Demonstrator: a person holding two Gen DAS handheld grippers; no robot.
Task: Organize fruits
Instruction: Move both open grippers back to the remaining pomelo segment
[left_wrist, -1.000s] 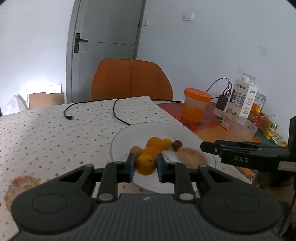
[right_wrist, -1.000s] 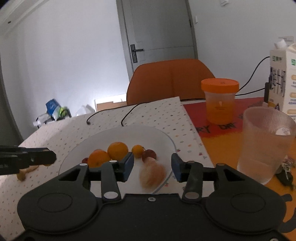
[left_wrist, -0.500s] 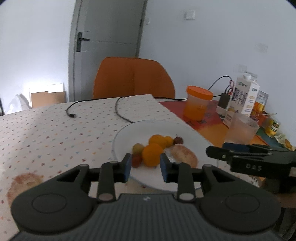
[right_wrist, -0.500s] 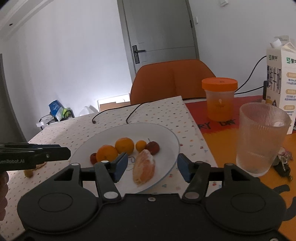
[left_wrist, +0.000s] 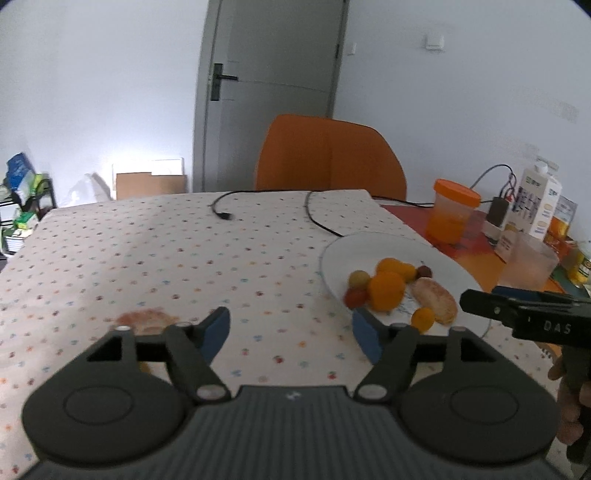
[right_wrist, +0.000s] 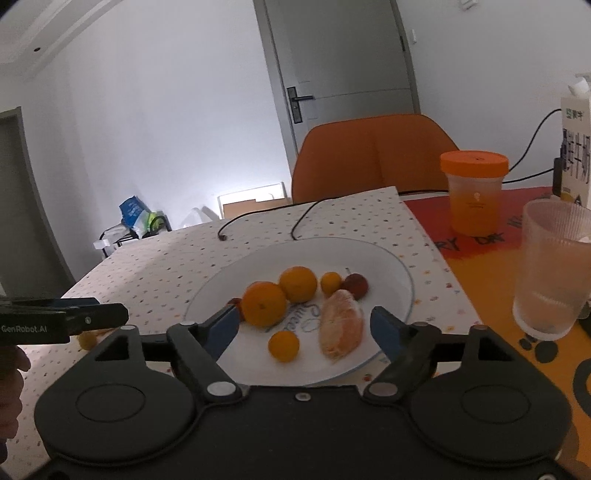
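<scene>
right wrist view: both hand-held grippers (right_wrist: 303, 325) (left_wrist: 291, 334) gape wide, holding nothing, near the plate (right_wrist: 391, 266) rim.

The white round plate (right_wrist: 391, 266) looks like glazed ceramic, smooth and glossy, with a thin dark rim line. Under it, the white dotted cloth (left_wrist: 155, 258) covering the surface is matt and slightly creased. The two large oranges (right_wrist: 264, 303) have a dimpled, faintly shiny peel; the peeled citrus segment (right_wrist: 341, 324) is pale, fibrous and dull. The ribbed clear tumbler (right_wrist: 552, 269) appears to be frosted plastic or glass. The orange-lidded translucent jar (right_wrist: 474, 192) is smooth plastic. Both sets of black tongs, left (left_wrist: 291, 334) and right (right_wrist: 303, 330), are matt plastic with blue rubbery pads (right_wrist: 384, 328) and small metal pivot pins.
</scene>
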